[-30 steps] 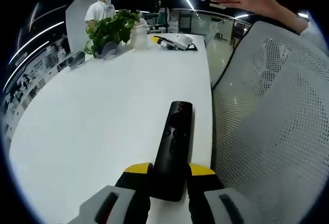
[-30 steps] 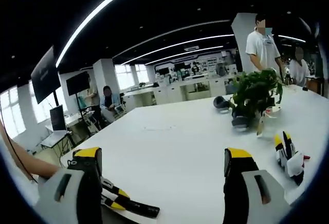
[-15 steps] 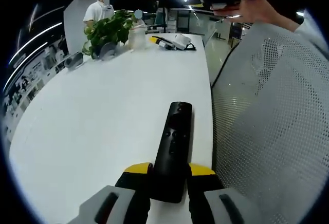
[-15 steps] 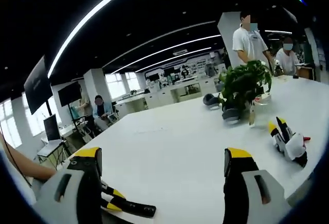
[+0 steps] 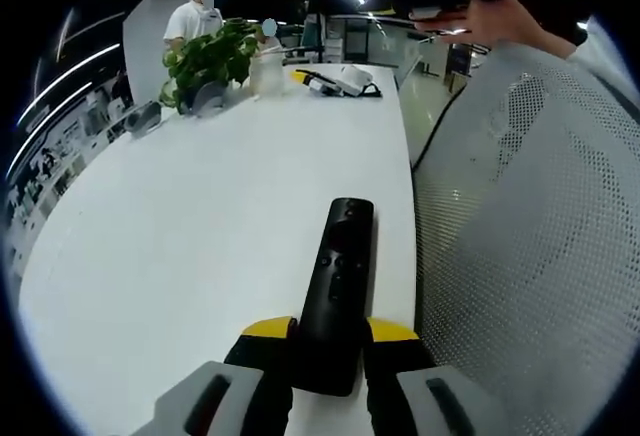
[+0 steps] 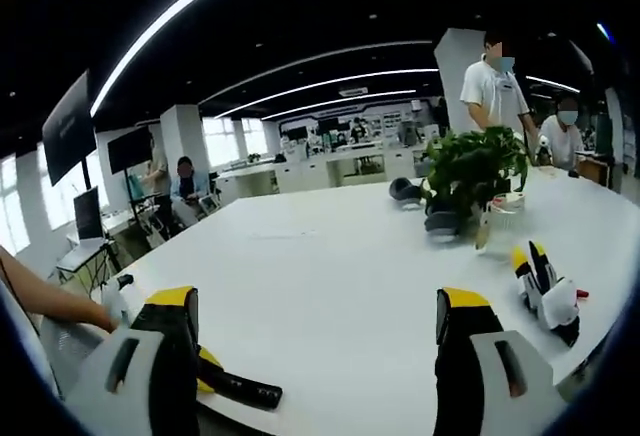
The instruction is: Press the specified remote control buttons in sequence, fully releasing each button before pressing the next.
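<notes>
we find the remote (image 5: 337,291) pinched between the left gripper (image 5: 330,329) fingers; the right gripper (image 6: 316,317) fingers stand spread, nothing between.

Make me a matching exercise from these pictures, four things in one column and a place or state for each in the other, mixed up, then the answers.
1. remote
2. right gripper
3. plant
4. mesh chair

A. open, holding nothing
B. beside the table edge
C. clamped between the left gripper's jaws
D. at the table's far end

Pairs: 1-C, 2-A, 3-D, 4-B
</notes>
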The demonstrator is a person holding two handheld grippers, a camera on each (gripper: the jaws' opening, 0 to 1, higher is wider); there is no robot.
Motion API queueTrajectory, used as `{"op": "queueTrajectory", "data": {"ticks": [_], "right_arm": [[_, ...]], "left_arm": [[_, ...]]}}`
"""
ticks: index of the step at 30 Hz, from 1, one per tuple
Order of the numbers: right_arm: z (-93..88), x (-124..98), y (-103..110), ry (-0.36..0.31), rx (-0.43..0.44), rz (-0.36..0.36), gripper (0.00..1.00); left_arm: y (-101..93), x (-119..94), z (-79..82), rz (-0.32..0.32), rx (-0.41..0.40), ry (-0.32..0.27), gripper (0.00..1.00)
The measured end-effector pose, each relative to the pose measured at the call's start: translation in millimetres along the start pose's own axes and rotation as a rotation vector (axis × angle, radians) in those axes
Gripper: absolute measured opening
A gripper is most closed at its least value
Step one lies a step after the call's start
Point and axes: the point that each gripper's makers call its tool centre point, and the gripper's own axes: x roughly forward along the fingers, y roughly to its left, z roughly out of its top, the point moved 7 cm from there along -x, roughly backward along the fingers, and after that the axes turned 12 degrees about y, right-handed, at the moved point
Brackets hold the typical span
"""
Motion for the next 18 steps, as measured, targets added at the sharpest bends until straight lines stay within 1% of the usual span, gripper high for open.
{"op": "queueTrajectory", "data": {"ticks": [2,5,7,8,12,16,18], "right_arm": [[-0.6,-0.3,-2.3,0.002,-0.009,-0.010,1.00],[-0.8,-0.9,-5.7,-0.007,0.001,-0.024,1.00],[-1.7,-0.9,-7.7,0.001,0.008,-0.035,1.00],[-1.6,-0.8,-8.7,0.000,0.009,-0.040,1.00],[-2.1,-0.7,-11.7,0.003,0.012,-0.059,1.00],[-3.0,-0.6,-12.9,0.013,0.025,-0.061,1.00],[-3.4,-0.7,-13.3,0.016,0.023,-0.067,1.00]], "left_arm": [[0.8,0.3,1.2,-0.001,-0.001,0.010,0.26],[0.8,-0.2,1.8,-0.003,0.004,0.017,0.25],[1.0,-0.4,2.2,-0.006,0.009,0.025,0.24],[1.8,-0.5,2.5,-0.005,0.006,0.036,0.24],[4.7,-0.2,3.0,-0.002,-0.008,0.045,0.24],[7.1,0.0,3.6,0.003,-0.012,0.053,0.23],[8.3,-0.6,3.8,0.000,-0.004,0.069,0.23]]}}
